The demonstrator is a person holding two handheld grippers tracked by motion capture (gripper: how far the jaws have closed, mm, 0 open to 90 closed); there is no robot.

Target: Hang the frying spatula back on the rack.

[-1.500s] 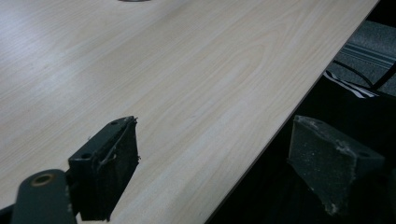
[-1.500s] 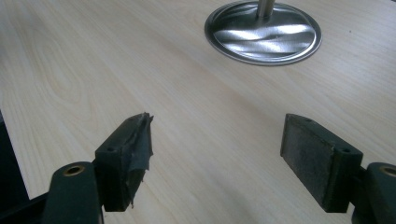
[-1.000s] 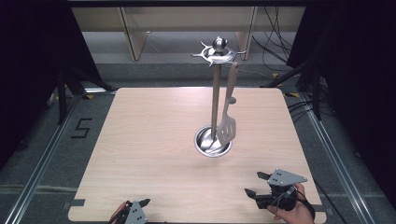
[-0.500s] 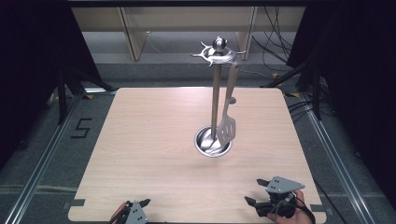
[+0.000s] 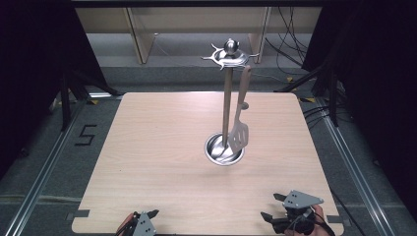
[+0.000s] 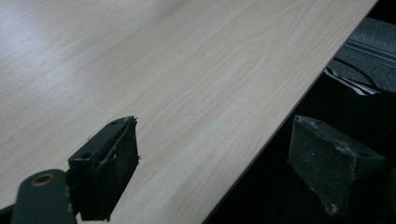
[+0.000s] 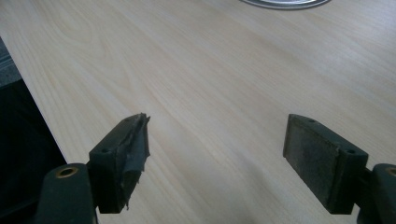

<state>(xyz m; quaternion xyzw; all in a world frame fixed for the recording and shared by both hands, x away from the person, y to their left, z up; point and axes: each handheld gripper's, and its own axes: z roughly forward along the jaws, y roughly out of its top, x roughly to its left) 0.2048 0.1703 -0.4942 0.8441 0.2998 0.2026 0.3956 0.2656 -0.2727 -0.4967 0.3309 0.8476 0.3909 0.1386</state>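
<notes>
Because the slotted spatula (image 5: pixel 240 135) hangs from a hook of the tall utensil stand (image 5: pixel 226 105) with nothing but that hook holding it, any clumsy contact could set it swinging or knock it off. It dangles just right of the stand's pole, its blade low over the round steel base (image 5: pixel 224 150), which sits a little right of the middle of the wooden table (image 5: pixel 147 147). The stand looks top-heavy: a slim pole with a crown of hooks (image 5: pixel 229 55) above a small base, so a sideways push high up would likely tip the whole thing. Lifting the spatula without first clearing its handle from the hook could drag the stand along too.

Both grippers are well apart from it, at the near edge of the table. The right gripper (image 5: pixel 276 216) has its jaws spread wide, with bare wood between them in its own view and the base's rim at the top. The left gripper (image 5: pixel 147 219) is likewise spread and empty, one jaw hanging past the table edge, so a careless forward move might catch that edge.
</notes>
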